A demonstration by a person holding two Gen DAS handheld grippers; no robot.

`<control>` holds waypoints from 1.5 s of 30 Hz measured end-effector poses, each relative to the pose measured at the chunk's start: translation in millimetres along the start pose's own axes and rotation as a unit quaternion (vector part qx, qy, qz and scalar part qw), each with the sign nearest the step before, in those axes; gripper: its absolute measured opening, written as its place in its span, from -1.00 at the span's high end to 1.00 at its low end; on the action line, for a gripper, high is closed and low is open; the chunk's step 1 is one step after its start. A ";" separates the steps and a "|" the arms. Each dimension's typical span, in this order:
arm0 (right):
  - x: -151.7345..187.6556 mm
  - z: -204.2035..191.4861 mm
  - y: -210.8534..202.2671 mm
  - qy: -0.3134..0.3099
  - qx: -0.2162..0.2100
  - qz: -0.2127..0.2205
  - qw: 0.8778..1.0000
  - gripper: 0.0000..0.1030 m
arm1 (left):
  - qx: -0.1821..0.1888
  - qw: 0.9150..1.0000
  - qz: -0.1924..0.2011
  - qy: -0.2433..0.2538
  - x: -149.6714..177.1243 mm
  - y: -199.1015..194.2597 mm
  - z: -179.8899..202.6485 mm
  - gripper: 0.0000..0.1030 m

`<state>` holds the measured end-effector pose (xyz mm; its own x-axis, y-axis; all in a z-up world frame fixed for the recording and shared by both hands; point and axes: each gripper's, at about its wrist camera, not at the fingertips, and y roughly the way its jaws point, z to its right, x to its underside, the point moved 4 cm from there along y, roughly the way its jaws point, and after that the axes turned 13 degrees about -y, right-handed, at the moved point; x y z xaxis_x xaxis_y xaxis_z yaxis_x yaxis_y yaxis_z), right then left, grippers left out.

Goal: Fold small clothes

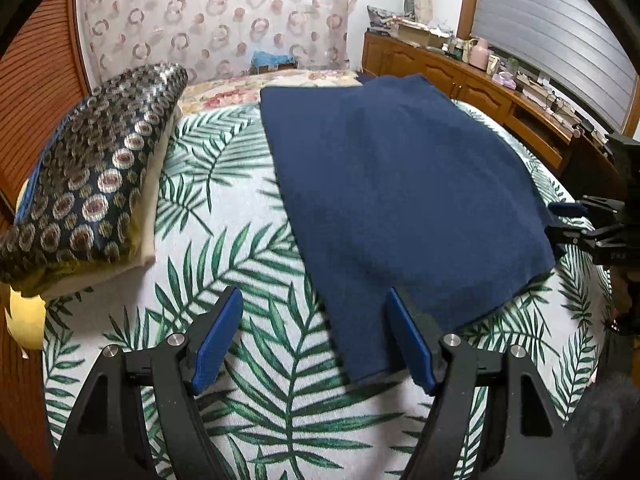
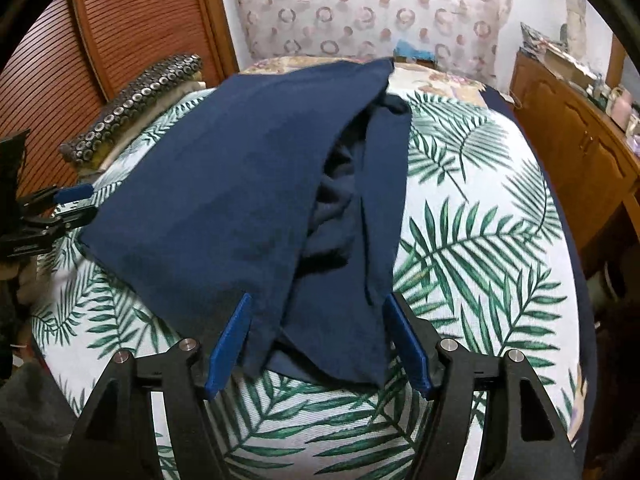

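navy garment point(image 1: 392, 184) lies partly folded on the leaf-print bed cover point(image 1: 248, 360), right of the patterned pillow point(image 1: 92, 184). left claw point(image 1: 314, 344) is released, its right pad over the garment's near corner. right claw point(image 2: 318, 344) is released, straddling the garment's near edge, pads not pressing.

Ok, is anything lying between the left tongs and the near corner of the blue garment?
Nothing visible: the open left tongs hang over the leaf-print bedspread, the navy blue cloth garment corner already between the pads.
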<state>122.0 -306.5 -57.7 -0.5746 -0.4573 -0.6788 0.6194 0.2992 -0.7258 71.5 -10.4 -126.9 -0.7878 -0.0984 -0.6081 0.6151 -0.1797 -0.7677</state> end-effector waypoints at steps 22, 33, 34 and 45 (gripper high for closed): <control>4.1 -9.6 -2.5 -0.016 -0.063 0.025 0.998 0.69 | 0.067 0.997 -0.033 0.001 9.5 -0.3 12.5 0.56; -25.7 14.8 -38.7 0.010 -0.093 0.124 0.988 0.86 | 0.078 0.996 0.034 0.014 -42.9 -28.5 30.2 0.90; -31.2 18.2 -41.2 0.010 -0.091 0.132 0.987 0.86 | 0.079 0.996 0.046 0.016 -54.4 -31.1 32.5 0.90; -92.2 52.4 -15.6 0.020 -0.073 0.163 0.984 0.87 | 0.061 0.995 0.081 0.000 -143.7 4.0 21.9 0.90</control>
<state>193.4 -313.0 22.0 -0.3801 -0.2846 -0.8801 0.6929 0.5427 -0.4748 186.4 -18.4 -38.1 -0.6791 -0.1359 -0.7213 0.7248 -0.2795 -0.6297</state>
